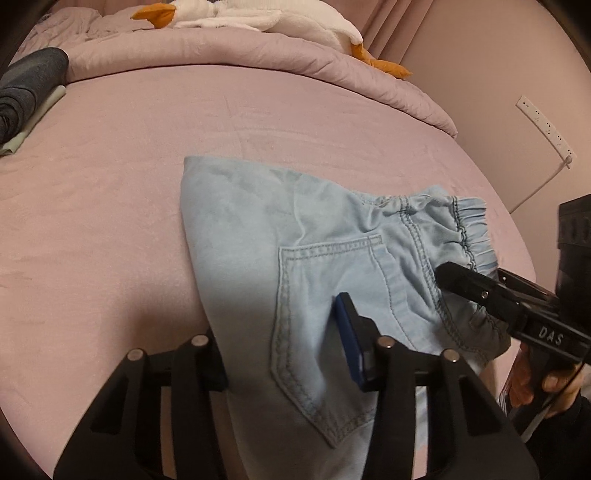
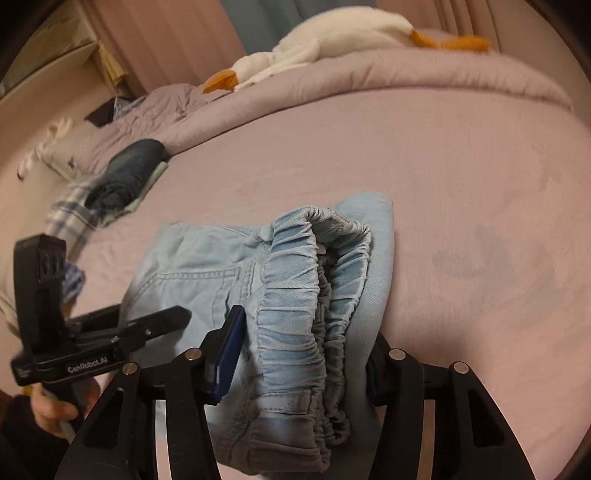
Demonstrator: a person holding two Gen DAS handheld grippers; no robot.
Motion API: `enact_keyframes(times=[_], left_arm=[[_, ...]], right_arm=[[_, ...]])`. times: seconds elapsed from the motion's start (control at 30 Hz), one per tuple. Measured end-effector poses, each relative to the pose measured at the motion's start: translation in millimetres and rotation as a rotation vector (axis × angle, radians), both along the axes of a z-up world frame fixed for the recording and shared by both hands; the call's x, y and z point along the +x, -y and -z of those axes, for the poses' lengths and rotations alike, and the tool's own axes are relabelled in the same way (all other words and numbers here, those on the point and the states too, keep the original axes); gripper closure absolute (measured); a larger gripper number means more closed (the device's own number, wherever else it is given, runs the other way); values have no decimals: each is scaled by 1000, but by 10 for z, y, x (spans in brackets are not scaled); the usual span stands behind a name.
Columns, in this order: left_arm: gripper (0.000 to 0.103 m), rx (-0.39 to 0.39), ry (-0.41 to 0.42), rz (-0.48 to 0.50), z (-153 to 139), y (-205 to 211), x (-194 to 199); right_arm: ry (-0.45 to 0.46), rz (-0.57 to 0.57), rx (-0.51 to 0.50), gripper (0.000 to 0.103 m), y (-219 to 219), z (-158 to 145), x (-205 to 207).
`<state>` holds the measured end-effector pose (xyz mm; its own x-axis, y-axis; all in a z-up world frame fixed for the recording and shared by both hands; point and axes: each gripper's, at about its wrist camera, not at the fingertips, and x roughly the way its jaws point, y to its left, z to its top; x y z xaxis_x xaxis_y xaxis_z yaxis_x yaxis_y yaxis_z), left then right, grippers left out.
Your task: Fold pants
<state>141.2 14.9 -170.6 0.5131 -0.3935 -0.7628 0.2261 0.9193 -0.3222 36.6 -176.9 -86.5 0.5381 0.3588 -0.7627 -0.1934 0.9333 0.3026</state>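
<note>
Light blue denim pants (image 1: 258,229) lie folded on the pink bed sheet (image 1: 110,184), back pocket up and elastic waistband (image 2: 288,280) to the right. My left gripper (image 1: 280,325) straddles the near pocket side, with cloth filling the gap between its fingers. The blue pad (image 1: 349,332) of one finger lies against the fabric. My right gripper (image 2: 306,328) holds the bunched waistband layers between its pads. In the left wrist view the right gripper (image 1: 447,273) reaches in from the right onto the waistband. The left gripper (image 2: 173,317) shows at the pants' left edge in the right wrist view.
A rolled pink duvet (image 1: 221,51) with a white goose plush (image 1: 258,18) lies along the far side of the bed. Dark folded clothes (image 2: 129,166) sit at the far left. A power strip (image 1: 546,125) hangs on the right wall. A hand (image 1: 532,384) grips the right tool.
</note>
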Motion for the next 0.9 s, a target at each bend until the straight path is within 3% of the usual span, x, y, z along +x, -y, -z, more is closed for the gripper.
enact_keyframes(times=[0.27,0.63,0.9], left_arm=[[70,-10,46,-7,-158,-17,-98],[72,-54,46,-34,-191,-63,-154],[72,-92,59,-48,-276,-125,-233]], right_arm=[[92,-12,-69,54,-192,-196,-103],[136,-47,-96,59,-409,-287,-178],[142,-43,-50,59,-367,-343,-199]])
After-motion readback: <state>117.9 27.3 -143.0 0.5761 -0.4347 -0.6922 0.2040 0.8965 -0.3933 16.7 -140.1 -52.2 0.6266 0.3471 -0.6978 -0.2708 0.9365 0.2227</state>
